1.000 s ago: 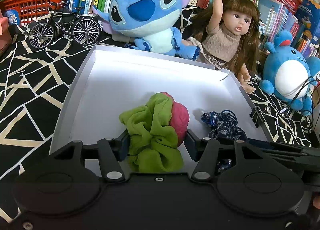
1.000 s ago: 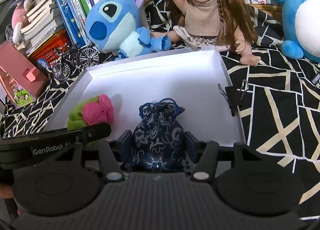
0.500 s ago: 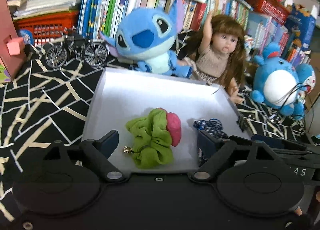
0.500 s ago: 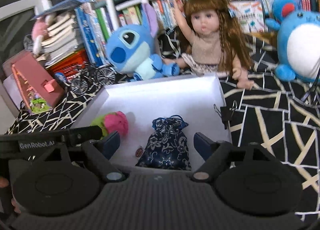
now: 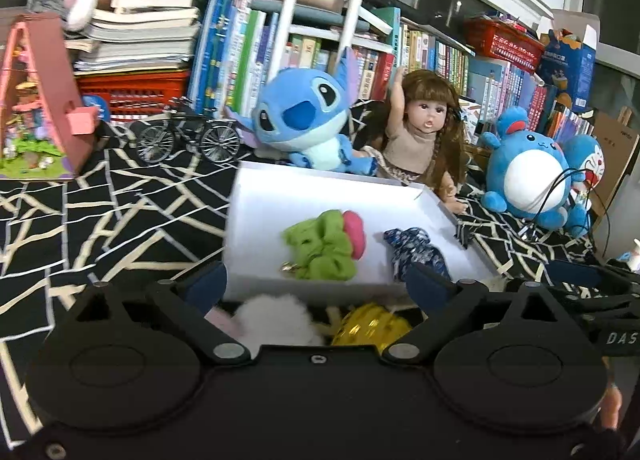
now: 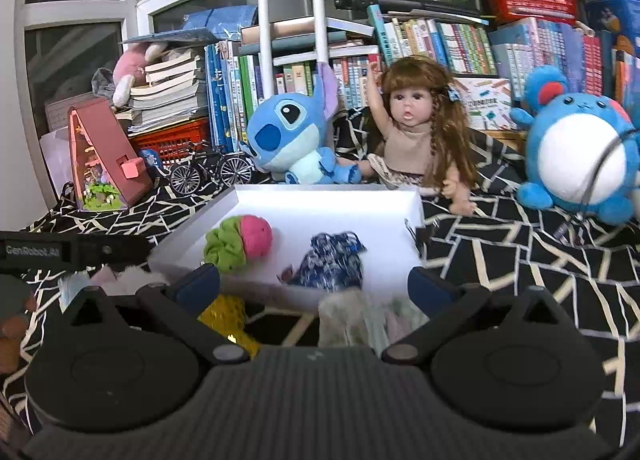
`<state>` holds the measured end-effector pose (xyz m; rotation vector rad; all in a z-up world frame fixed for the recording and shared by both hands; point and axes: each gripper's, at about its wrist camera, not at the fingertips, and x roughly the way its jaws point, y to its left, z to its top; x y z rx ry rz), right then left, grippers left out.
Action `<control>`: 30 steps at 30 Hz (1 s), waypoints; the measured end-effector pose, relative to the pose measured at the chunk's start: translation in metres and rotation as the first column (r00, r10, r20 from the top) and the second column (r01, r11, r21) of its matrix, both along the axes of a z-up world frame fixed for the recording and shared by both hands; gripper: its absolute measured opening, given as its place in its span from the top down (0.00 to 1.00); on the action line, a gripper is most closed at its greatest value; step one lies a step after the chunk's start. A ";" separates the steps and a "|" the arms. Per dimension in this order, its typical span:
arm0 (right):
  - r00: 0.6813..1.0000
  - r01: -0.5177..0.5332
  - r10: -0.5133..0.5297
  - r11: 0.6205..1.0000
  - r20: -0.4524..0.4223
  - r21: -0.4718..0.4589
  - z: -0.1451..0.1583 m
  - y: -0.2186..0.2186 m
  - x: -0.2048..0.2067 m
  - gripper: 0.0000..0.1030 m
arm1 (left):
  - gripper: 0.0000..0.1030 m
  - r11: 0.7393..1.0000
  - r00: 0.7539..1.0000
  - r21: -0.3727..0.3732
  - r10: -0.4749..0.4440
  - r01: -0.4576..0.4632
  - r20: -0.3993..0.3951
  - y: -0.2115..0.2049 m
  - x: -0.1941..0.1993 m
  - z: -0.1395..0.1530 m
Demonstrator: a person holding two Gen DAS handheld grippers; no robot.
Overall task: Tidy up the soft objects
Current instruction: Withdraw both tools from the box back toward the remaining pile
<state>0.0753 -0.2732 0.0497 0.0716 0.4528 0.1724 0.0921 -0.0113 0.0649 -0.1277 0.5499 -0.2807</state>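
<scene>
Both claws stand wide apart with nothing between the pads, their jaws having just been opening; the left claw (image 5: 318, 286) and the right claw (image 6: 314, 286) hang back from the shallow white cardboard tray (image 5: 256, 244) on the black cloth with pale crack lines (image 5: 120, 220) that covers the counter. In the tray, ahead of the left claw, lies the green and pink fabric scrunchie bundle (image 5: 326, 246); ahead of the right claw lies the dark blue flowered drawstring pouch (image 6: 330, 262), its gathered neck pointing away. What comes next, I'd judge, turns on the loose things lying nearer than the tray, right under the fingers: a white fluffy puff (image 5: 276, 318) and a shiny gold mesh piece (image 5: 372, 328) below the left claw, and a pale furry patch of grey, green and pink (image 6: 360, 322) below the right, which looks the nearer hand for it. All three are cut off by the claw bodies, blurred, and hard to name; their long axes cannot be told.
</scene>
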 end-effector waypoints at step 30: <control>0.990 0.138 -0.138 0.989 0.013 -0.047 -0.051 -0.014 -0.068 0.04 | 0.04 0.993 0.994 0.055 0.099 -0.102 0.049 0.057 -0.058 -0.056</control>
